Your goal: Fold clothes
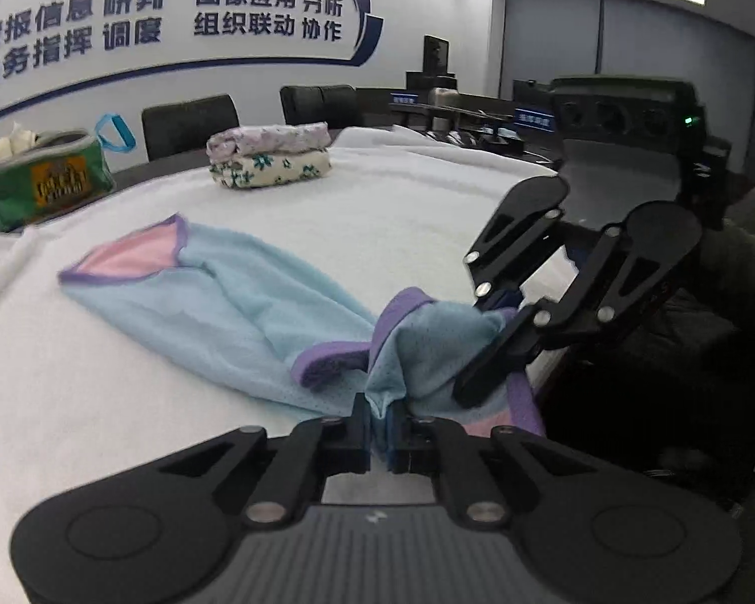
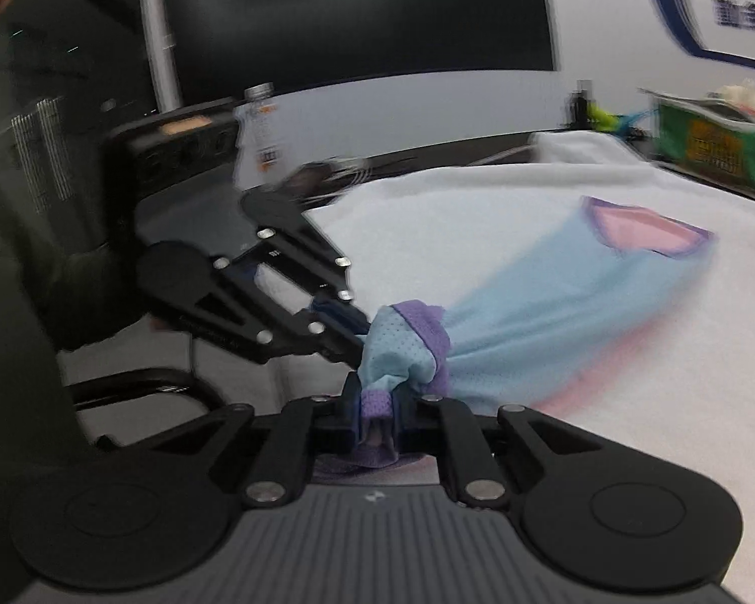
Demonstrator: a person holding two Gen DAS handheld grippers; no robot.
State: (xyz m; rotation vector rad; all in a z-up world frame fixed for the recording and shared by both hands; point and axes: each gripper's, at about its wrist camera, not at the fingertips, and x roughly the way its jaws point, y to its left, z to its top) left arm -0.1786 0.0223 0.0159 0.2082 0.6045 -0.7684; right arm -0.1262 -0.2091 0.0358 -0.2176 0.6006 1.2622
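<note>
A light blue mesh garment (image 1: 216, 297) with purple trim and pink lining lies stretched across the white towel-covered table (image 1: 327, 211). My left gripper (image 1: 380, 415) is shut on its near blue edge. My right gripper (image 2: 377, 410) is shut on a purple-trimmed corner of the same garment (image 2: 553, 302). The two grippers hold the bunched near end close together; the right gripper shows in the left wrist view (image 1: 498, 332), the left gripper in the right wrist view (image 2: 347, 332). The garment's far end (image 2: 644, 236) shows a pink opening.
Two folded floral clothes (image 1: 269, 153) are stacked at the far side of the table. A green bag (image 1: 40, 181) stands at the far left corner. Black chairs (image 1: 191, 121) stand behind the table. A bottle (image 2: 256, 136) and the table's near edge lie by the grippers.
</note>
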